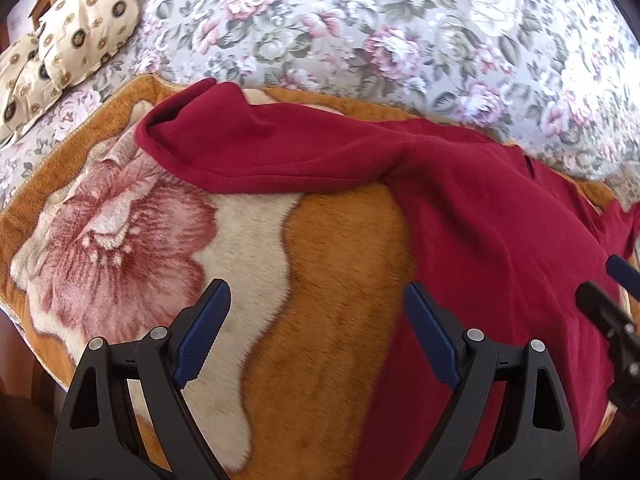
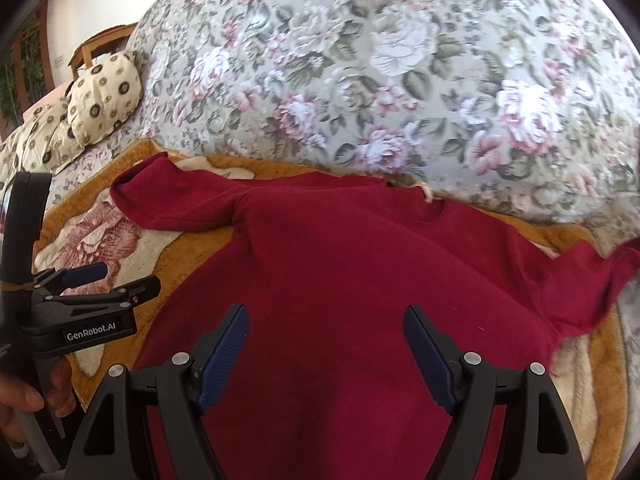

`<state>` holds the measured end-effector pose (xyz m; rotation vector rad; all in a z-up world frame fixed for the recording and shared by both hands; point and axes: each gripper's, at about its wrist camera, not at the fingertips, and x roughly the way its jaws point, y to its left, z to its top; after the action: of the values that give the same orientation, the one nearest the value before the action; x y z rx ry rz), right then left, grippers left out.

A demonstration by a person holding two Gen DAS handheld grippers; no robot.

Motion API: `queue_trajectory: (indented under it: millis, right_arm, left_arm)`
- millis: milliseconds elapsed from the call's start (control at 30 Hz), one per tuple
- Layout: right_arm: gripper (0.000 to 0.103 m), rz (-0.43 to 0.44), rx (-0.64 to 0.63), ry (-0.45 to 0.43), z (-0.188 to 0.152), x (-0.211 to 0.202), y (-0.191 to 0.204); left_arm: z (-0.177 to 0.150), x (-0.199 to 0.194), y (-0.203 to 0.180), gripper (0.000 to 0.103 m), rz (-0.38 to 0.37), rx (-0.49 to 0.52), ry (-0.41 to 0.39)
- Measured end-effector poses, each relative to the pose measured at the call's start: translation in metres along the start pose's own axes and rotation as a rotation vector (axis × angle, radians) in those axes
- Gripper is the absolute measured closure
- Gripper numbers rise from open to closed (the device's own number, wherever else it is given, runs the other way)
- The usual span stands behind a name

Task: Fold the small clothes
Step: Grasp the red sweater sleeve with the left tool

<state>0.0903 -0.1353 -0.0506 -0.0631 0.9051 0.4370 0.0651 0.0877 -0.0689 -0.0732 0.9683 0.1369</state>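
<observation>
I'm looking down at the big floral duvet (image 2: 400, 80), heaped up behind the red top and filling the far half of both views. Under the red top lies the orange blanket (image 1: 340, 240) with its large pink flower (image 1: 120, 232), the flower sitting off beyond the top's left sleeve. Now the red top (image 2: 360, 264) itself: it is spread flat on the blanket, body toward me, neckline (image 2: 434, 214) at the far edge just touching the duvet's foot. Its left sleeve (image 1: 248, 148) stretches out sideways across the flower's edge, and its right sleeve (image 2: 600, 280) trails off toward the blanket's border. Past the left sleeve's cuff, two cream patterned pillows (image 2: 104, 100) lean at the head of the bed, well apart from the top. My right gripper (image 2: 326, 356) hangs over the middle of the top's body, jaws spread wide, nothing between them. My left gripper (image 1: 316, 332) hovers at the top's left hem edge, jaws equally wide and empty, one finger over bare blanket, the other over red cloth. In the right view a hand (image 2: 24, 404) grips the left tool's handle, beside the top.
</observation>
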Motion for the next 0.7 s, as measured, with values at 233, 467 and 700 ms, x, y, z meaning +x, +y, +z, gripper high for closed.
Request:
queue_trajectory:
  millis: [233, 467, 700]
  right_arm:
    - [0.026, 0.041, -0.045, 0.062, 0.007, 0.041, 0.025]
    - [0.026, 0.073, -0.072, 0.084, 0.008, 0.059, 0.041]
    - [0.026, 0.104, -0.052, 0.113, 0.009, 0.071, 0.039]
  left_arm:
    - [0.039, 0.007, 0.064, 0.015, 0.087, -0.114, -0.045]
    - [0.103, 0.017, 0.131, 0.015, 0.129, -0.244, -0.1]
    - [0.152, 0.063, 0.146, 0.015, 0.24, -0.166, -0.056]
